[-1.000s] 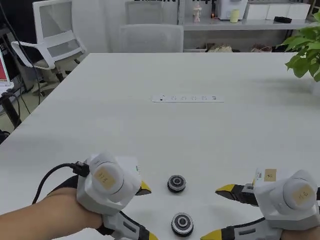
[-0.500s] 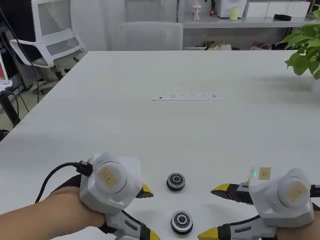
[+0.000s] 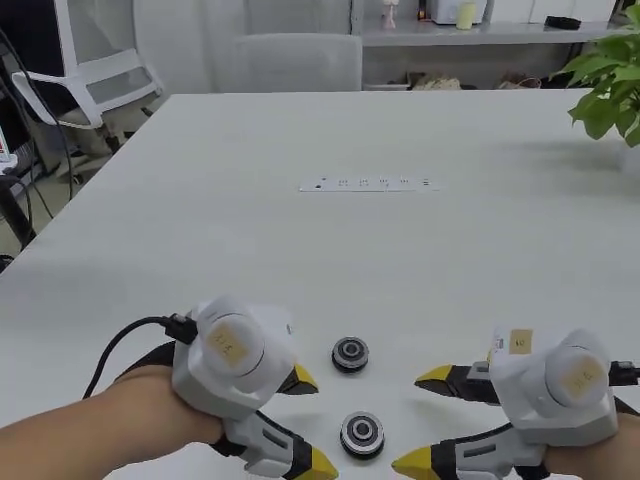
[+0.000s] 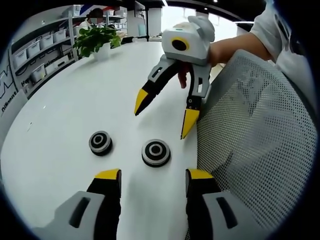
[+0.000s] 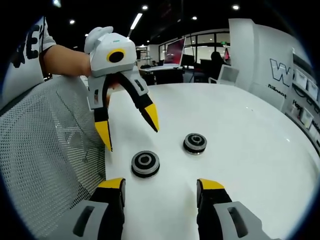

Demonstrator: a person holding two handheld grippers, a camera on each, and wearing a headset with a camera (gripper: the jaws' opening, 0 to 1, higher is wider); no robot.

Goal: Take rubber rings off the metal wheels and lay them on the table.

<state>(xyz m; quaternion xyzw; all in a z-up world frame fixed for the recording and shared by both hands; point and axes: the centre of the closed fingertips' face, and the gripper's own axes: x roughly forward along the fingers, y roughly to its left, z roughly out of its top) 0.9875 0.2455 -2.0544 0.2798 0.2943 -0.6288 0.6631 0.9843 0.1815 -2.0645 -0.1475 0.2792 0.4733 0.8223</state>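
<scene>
1. At the near edge of the tabletop [image 3: 200,200], about midway along: two metal wheels lying flat, close together but not touching. Closest to the edge, the near wheel [image 3: 362,434]; just beyond it, the far wheel [image 3: 350,353].
2. Around each wheel, a dark rubber ring [image 4: 144,153], not yet taken off.
3. Just left of the wheels, held low over the tabletop: the left gripper [image 3: 312,422], yellow tips aimed at them. Jaws spread wide, nothing gripped, touching neither wheel.
4. Just right of the wheels, facing the other way: the right gripper [image 3: 421,420]. Likewise gaping wide, empty, clear of both wheels.
5. In the left gripper view: near wheel straight ahead between that gripper's own jaws, far wheel to its left, right gripper beyond with tips pointing back.
6. In the right gripper view: near wheel ahead, slightly left of centre, far wheel up and to the right.
7. Towards the middle of the tabletop, a white power strip [image 3: 364,183]; at the far right corner, a green plant [image 3: 605,85]; behind the far edge, a grey chair [image 3: 300,62]; along the near edge, a mesh chair back [image 4: 240,125].
</scene>
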